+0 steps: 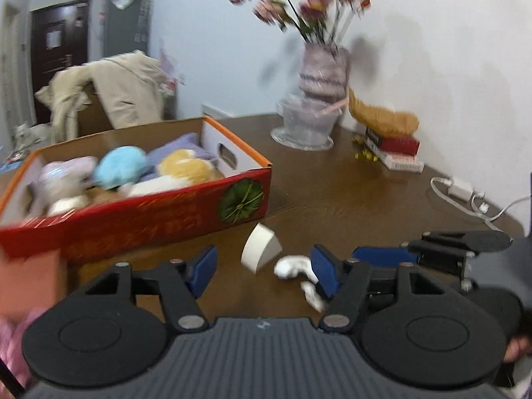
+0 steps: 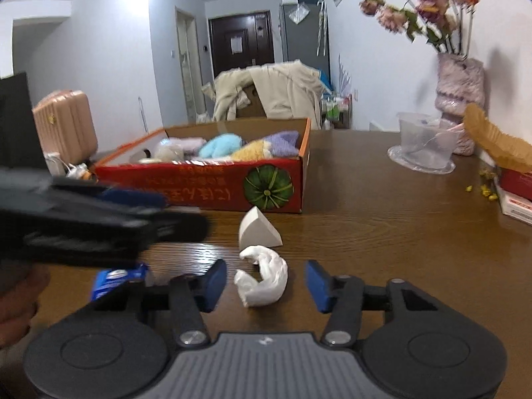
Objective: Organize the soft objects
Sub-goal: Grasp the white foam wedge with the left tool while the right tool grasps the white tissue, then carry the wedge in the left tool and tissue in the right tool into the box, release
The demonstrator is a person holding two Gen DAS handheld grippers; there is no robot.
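A red cardboard box on the brown table holds several soft plush items, among them a light blue one and a yellow one. A white wedge-shaped sponge lies in front of the box. A crumpled white soft piece lies just nearer than it. My right gripper is open, its jaws on either side of the crumpled piece. My left gripper is open and empty, with the sponge ahead between its jaws.
A vase of pink flowers and a clear plastic bowl stand at the table's back right, beside stacked books. A white charger and cable lie at the right edge. A blue packet lies at left.
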